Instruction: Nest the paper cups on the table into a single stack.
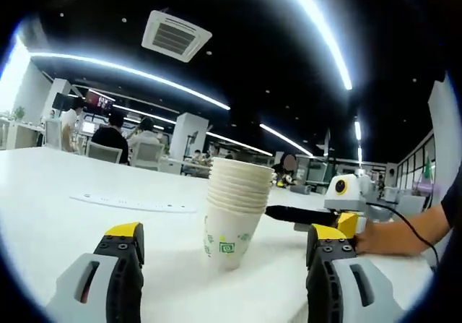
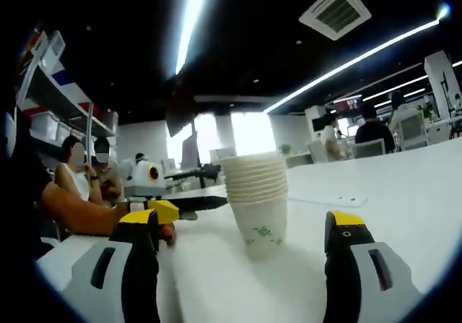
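Observation:
A stack of several nested white paper cups (image 1: 231, 218) with a green print stands upright on the white table (image 1: 58, 214). My left gripper (image 1: 225, 233) is open, its grey, yellow-tipped jaws wide apart on either side of the stack and short of it. From the right, the right gripper (image 1: 339, 206) reaches in low, with a black jaw pointing at the stack. In the right gripper view the same stack (image 2: 258, 200) stands between my open right gripper (image 2: 243, 223), and the left gripper (image 2: 167, 206) comes in from the left.
A flat white strip (image 1: 133, 204) lies on the table beyond the cups, also seen as the strip (image 2: 338, 200). A person's hand (image 1: 393, 236) and forearm (image 2: 76, 214) hold the grippers. People sit at desks in the background.

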`<action>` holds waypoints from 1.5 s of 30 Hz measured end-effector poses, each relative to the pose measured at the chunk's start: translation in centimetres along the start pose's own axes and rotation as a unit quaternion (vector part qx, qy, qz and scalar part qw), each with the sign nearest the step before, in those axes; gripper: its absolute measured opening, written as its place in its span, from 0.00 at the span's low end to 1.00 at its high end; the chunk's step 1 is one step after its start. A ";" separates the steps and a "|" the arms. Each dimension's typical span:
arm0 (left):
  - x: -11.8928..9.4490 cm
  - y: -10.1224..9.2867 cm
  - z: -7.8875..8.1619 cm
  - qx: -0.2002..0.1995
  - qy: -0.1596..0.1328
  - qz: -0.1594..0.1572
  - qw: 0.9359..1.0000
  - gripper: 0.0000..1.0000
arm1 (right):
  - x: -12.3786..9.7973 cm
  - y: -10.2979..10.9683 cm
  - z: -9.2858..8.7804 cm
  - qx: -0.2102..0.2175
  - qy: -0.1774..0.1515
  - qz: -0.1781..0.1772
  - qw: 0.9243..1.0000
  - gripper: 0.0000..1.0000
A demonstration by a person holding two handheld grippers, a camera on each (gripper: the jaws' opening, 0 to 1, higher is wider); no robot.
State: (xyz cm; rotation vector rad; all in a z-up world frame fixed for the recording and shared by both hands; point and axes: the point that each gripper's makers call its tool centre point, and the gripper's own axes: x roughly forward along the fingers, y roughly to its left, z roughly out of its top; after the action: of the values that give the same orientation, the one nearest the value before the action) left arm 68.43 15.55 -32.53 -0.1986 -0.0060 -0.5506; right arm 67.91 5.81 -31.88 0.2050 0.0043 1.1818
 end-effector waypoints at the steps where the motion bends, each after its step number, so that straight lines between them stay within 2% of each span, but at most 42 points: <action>1: -0.4 -0.1 0.0 0.001 0.000 0.002 1.000 0.99 | -0.2 0.3 -0.1 -0.002 0.001 -0.001 1.000 0.99; 8: -1.6 -0.6 -0.3 -0.002 0.004 0.016 1.000 0.99 | -1.1 1.0 -0.5 -0.008 0.011 -0.010 1.000 0.99; 13: -2.4 -0.4 0.4 -0.028 -0.007 0.041 0.999 0.99 | -1.6 1.3 0.3 0.009 -0.005 -0.018 1.000 0.99; 19: -4.0 -0.8 1.5 -0.029 -0.007 0.041 0.999 0.99 | -2.6 2.2 1.1 0.000 -0.006 -0.029 1.000 0.99; 26: -5.9 -2.1 3.5 -0.027 -0.012 0.043 0.999 0.99 | -4.0 3.9 0.9 -0.029 0.026 -0.034 0.999 0.99; 31: -7.2 -3.7 5.6 -0.020 -0.035 0.032 0.999 0.99 | -4.9 5.4 1.4 -0.047 0.027 -0.031 0.998 0.98; 35: -8.1 -4.7 5.9 -0.020 -0.038 0.026 0.999 0.99 | -5.9 6.7 2.3 -0.052 0.016 -0.028 0.998 0.97; 41: -9.6 -5.6 5.7 -0.010 -0.032 0.026 0.999 0.99 | -7.2 7.7 2.5 -0.071 0.029 -0.027 0.997 0.96; 45: -10.8 -6.3 5.8 -0.006 -0.033 0.023 0.999 0.99 | -8.1 8.3 2.9 -0.074 0.025 -0.026 0.997 0.96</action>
State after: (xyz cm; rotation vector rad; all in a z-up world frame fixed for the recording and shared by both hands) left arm 56.28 17.02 -26.28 -0.2287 -0.0613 -0.4989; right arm 57.50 0.90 -28.54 0.0453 -0.0335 1.1296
